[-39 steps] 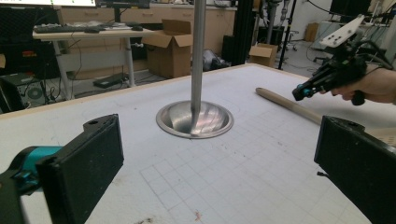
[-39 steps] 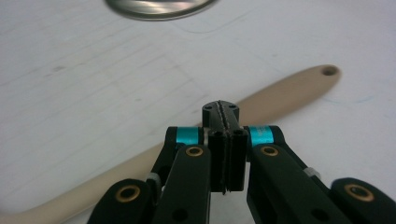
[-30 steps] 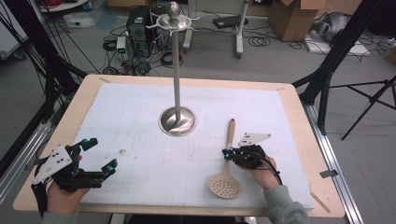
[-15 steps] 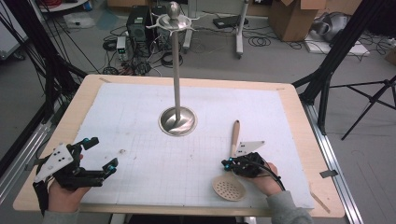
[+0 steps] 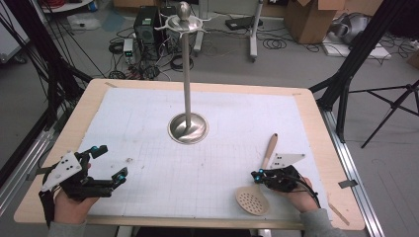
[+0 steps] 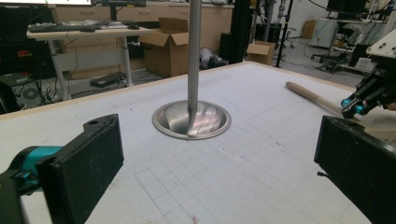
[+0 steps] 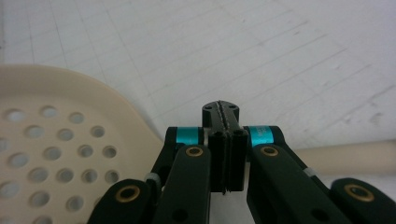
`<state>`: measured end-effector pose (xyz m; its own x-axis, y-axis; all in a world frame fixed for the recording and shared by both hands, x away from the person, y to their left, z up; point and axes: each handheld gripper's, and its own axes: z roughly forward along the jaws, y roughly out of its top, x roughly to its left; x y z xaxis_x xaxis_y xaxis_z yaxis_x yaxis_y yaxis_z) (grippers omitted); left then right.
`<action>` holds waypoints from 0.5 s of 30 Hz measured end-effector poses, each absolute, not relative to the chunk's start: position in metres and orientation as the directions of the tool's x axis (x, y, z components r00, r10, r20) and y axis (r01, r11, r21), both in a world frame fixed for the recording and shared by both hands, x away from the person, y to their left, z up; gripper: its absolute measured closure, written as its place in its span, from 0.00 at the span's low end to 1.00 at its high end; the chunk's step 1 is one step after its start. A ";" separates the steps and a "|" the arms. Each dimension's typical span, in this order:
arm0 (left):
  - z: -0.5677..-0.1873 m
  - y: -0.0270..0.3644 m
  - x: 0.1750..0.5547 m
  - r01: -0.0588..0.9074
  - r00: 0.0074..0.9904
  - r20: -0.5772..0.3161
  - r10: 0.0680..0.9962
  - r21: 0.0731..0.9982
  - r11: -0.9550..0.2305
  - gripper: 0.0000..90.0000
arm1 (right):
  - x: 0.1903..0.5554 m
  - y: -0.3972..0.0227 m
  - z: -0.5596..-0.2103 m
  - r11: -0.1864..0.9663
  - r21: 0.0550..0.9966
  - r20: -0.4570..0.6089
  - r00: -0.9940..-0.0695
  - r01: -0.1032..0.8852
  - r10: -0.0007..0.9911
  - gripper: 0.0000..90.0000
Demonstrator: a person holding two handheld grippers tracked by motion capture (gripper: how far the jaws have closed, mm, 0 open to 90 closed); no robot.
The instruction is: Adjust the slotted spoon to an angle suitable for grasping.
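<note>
Cream skimmer (image 5: pixel 252 200) lies beside table's (image 5: pixel 316 106) near edge, right gripper (image 5: pixel 257 175) shut above it.

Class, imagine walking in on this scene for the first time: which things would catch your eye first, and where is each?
The tall metal stand rises from its round base at the middle of the white gridded mat. Near the front right edge lies a cream slotted spoon, its wooden handle angled away toward the stand. The right tongs sit shut directly above the spoon's neck, while the left tongs hang open at the front left.
</note>
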<state>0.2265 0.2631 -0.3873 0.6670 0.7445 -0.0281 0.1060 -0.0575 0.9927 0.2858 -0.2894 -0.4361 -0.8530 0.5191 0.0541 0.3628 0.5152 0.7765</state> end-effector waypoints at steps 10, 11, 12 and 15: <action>-0.387 0.263 0.227 0.103 0.669 -0.030 0.742 0.993 -0.053 0.02 | 0.305 -0.343 -0.436 0.416 0.773 0.052 -0.702 0.479 0.711 1.00; -0.387 0.263 0.227 0.104 0.669 -0.030 0.743 0.993 -0.054 0.02 | 0.309 -0.345 -0.438 0.418 0.766 0.051 -0.694 0.489 0.718 1.00; -0.387 0.263 0.227 0.104 0.668 -0.029 0.743 0.993 -0.055 0.02 | 0.313 -0.344 -0.440 0.411 0.763 0.054 -0.683 0.498 0.728 1.00; -0.387 0.264 0.227 0.105 0.667 -0.029 0.745 0.993 -0.055 0.02 | 0.324 -0.342 -0.447 0.409 0.759 0.064 -0.683 0.507 0.728 1.00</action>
